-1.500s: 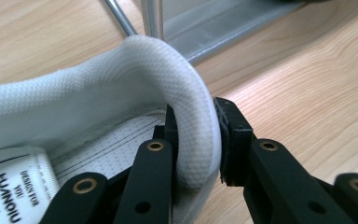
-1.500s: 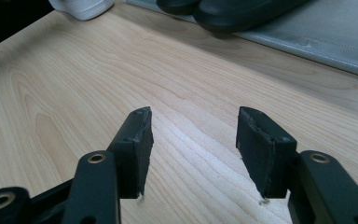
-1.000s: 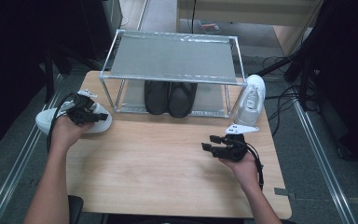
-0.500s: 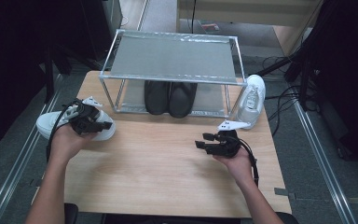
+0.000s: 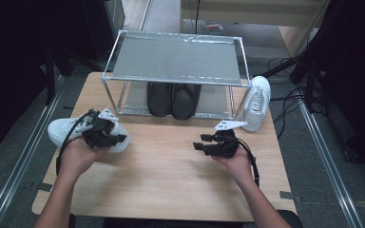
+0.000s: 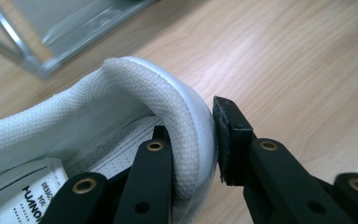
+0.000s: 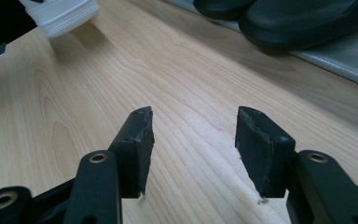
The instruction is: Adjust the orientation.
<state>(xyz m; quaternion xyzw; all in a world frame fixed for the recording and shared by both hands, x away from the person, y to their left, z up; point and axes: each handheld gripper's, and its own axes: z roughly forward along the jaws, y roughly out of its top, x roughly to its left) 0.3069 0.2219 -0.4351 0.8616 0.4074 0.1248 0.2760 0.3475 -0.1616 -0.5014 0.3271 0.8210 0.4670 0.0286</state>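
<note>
The left gripper (image 5: 105, 134) was clenched on the heel collar of a white sneaker (image 5: 62, 129) at the left edge of the wooden table (image 5: 171, 175); in the left gripper view one jaw sat inside the shoe against the padded lining and the other pressed the outer heel wall of the sneaker (image 6: 121, 121). The sneaker lay at the near left of the table, its toe pointing left past the table edge and its heel toward the centre; whether its sole rested fully on the wood could not be told from the high view. The right gripper (image 5: 209, 145) was held above the table to the right of centre, jaws released and parted with nothing between them, only bare wood showing between them in the right gripper view (image 7: 191, 140). A metal shoe rack (image 5: 176, 61) stood at the far side of the table, with a pair of black shoes (image 5: 173, 99) side by side on its lower shelf. A second white sneaker (image 5: 255, 102) lay just beside the rack's right end, near the far right corner, well apart from the held one.
</note>
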